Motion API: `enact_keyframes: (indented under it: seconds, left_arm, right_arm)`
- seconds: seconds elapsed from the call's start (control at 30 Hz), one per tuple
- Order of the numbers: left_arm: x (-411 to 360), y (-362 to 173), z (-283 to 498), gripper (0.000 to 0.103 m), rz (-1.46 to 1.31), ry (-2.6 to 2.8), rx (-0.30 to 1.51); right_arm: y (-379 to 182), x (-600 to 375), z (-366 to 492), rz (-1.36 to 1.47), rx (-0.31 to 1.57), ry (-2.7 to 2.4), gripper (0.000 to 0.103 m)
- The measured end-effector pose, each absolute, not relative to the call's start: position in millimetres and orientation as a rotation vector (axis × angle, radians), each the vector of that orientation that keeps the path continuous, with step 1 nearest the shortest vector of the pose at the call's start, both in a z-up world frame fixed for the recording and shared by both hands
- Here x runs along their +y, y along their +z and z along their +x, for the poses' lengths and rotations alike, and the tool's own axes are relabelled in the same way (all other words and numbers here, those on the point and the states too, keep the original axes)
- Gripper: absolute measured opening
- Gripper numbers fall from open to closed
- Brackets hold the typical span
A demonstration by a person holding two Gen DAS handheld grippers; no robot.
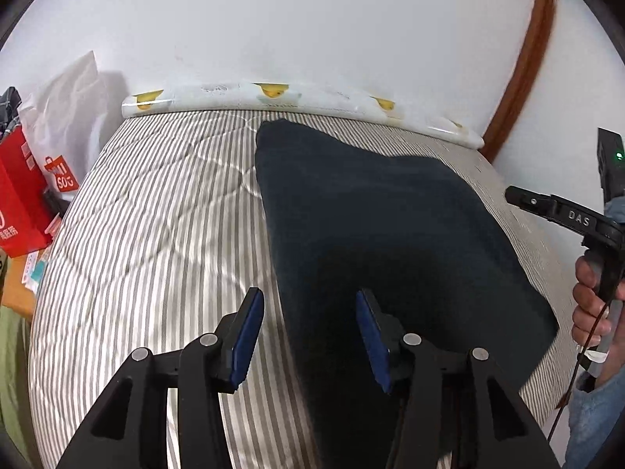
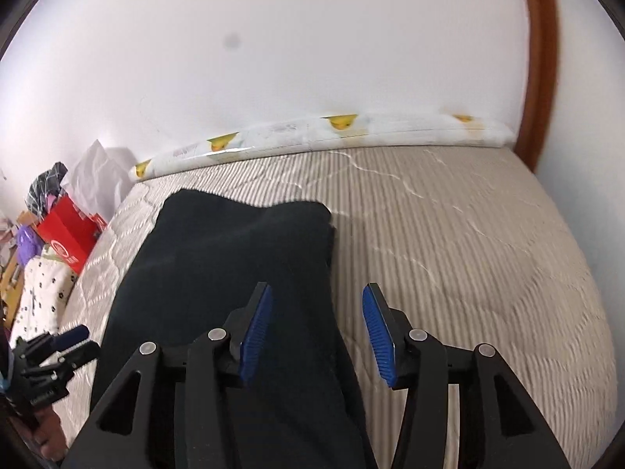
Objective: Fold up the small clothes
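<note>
**Dark cloth flat on the striped bed, both tongs apart**

Dark navy cloth (image 1: 390, 234), folded into a long slab, lies flat on my grey-and-white striped bedspread (image 1: 156, 215), running from the near edge toward the far wall. Its far end stops short of the white bolster with yellow ducks (image 1: 273, 93) that lines the wall.

My left gripper (image 1: 308, 336) hangs above the cloth's left border, jaws parted about halfway, nothing between the blue pads (image 1: 246, 336); one pad sits over the stripes, the other over the dark fabric. My right gripper (image 2: 316, 332) does the same on the cloth's right border, jaws likewise parted and holding nothing.

From the left camera I see my right hand (image 1: 590, 305) wrapped round its tool's handle at the right edge of the bed. From the right camera the left tool shows at the near left.

Off the bed's left side stand a red box (image 1: 19, 203) and a white bag (image 1: 74, 117).
</note>
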State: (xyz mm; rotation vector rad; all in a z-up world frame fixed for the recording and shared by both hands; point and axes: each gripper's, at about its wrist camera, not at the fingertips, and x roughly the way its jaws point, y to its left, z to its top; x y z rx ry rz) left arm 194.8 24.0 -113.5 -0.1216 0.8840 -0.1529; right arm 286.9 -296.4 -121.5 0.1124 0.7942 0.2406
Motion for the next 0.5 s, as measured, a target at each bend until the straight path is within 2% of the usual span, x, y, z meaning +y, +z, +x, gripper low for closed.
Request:
enact_keyframes:
  seconds: [0.5]
  left_arm:
    - [29.3,-123.0,266.6,0.047,-0.103,-0.207,0.888]
  right_arm:
    - [-159.0,-267.8,394.7,0.230,0.962,0.295,0.049]
